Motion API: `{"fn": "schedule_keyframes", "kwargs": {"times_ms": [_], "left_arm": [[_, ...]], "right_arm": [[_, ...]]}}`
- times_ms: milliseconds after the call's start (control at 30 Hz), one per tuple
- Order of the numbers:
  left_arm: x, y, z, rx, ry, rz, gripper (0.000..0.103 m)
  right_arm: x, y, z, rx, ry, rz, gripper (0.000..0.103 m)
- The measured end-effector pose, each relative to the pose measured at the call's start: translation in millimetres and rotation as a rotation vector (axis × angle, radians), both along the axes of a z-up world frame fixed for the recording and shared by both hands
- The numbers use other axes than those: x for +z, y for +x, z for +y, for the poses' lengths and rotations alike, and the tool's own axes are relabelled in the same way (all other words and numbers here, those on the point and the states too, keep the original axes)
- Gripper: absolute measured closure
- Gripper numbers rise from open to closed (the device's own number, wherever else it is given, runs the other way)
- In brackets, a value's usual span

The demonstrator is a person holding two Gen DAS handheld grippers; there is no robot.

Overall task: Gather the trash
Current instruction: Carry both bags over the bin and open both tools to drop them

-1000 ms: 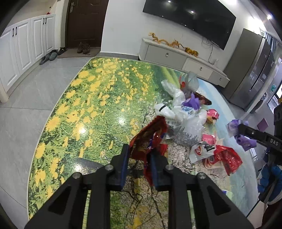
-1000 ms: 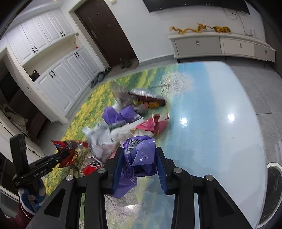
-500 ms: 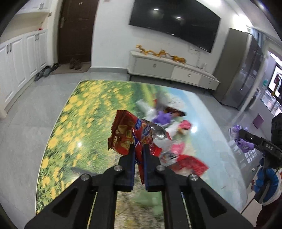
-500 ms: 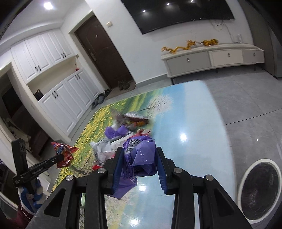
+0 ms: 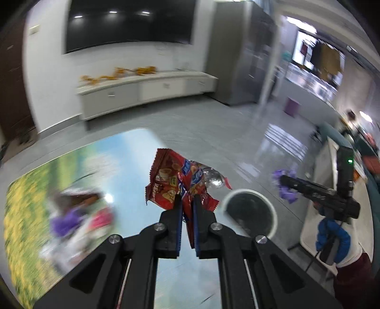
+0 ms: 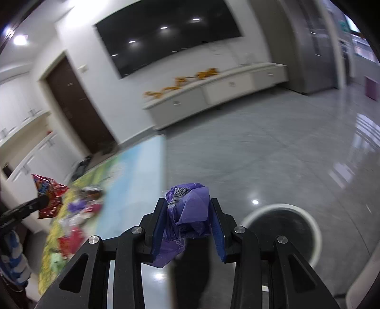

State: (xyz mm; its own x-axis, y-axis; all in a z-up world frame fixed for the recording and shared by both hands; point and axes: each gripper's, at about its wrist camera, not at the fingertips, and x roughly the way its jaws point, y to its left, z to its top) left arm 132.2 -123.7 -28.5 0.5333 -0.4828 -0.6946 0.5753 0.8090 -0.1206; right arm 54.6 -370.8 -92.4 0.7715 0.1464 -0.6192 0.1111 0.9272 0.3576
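Observation:
My left gripper [image 5: 187, 202] is shut on a red snack wrapper [image 5: 178, 183], held in the air above the table's right part. My right gripper [image 6: 187, 206] is shut on a crumpled purple plastic bag [image 6: 190, 211], held past the table's edge over the floor. A round white-rimmed bin with a black liner [image 5: 250, 214] stands on the floor just right of the table; it also shows in the right wrist view [image 6: 283, 233], to the right of my right gripper. The right gripper with the purple bag [image 5: 285, 187] shows in the left wrist view. The red wrapper [image 6: 48, 195] shows at the left of the right wrist view.
A pile of mixed wrappers and bags [image 5: 78, 218] lies on the table with the flower-field print [image 5: 21, 214]; the pile also shows in the right wrist view [image 6: 76, 214]. A low white cabinet [image 5: 147, 90] and a wall TV [image 5: 128, 21] are behind. The grey tiled floor [image 6: 273, 154] surrounds the bin.
Both grippers have swung right, away from the trash pile toward the floor bin, each still holding its piece. The bin has come into the left wrist view and grown larger in the right.

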Motion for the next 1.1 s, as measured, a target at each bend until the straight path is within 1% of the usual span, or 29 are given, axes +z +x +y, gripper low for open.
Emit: {"fn": "schedule_keyframes", "kwargs": {"times_ms": [100,200,333,433,500,533,567,600,633,667,767,833,933,1000,1100], "left_arm": [[-14,5,-65,-0.102,0.032,0.027,0.094],[-32,13,-115,-0.177,0.052,0.076,0.094],[-55,20,-169,-0.234,0.064,0.120,0.094],[-72,29,-198,-0.262,0.066,0.165,0.093],[-80,34,-209,-0.276,0.068,0.195,0.086],[-86,36,-218,-0.280,0.069,0.218,0.070],[-90,39,-222,-0.279,0.066,0.230,0.050],[-92,42,-226,-0.277,0.060,0.236,0.044],[-94,43,-229,-0.276,0.057,0.242,0.042],[-96,45,-232,-0.278,0.055,0.255,0.042],[-93,45,-230,-0.276,0.048,0.261,0.042],[-85,42,-225,-0.280,0.052,0.229,0.042],[-68,33,-212,-0.262,0.073,0.149,0.042],[-53,29,-197,-0.242,0.063,0.108,0.042],[-27,26,-161,-0.197,0.039,0.044,0.042]], "right_arm": [[-19,-4,-33,-0.077,-0.013,0.052,0.069],[-37,-4,-57,-0.127,-0.010,0.096,0.067],[-56,-11,-84,-0.166,-0.007,0.135,0.067],[-68,-11,-97,-0.181,-0.005,0.160,0.067],[-76,-8,-103,-0.189,-0.009,0.177,0.065],[-79,-6,-106,-0.193,-0.010,0.185,0.064],[-84,-4,-108,-0.198,-0.011,0.198,0.063],[-85,-4,-110,-0.200,-0.012,0.204,0.060],[-89,-5,-113,-0.205,-0.016,0.212,0.057],[-91,-4,-115,-0.211,-0.022,0.222,0.053],[-93,-7,-117,-0.226,-0.040,0.242,0.052],[-91,-11,-117,-0.231,-0.054,0.245,0.051],[-83,-16,-116,-0.240,-0.063,0.238,0.050],[-71,-18,-114,-0.241,-0.068,0.216,0.050],[-45,-20,-104,-0.229,-0.078,0.160,0.050]]}}
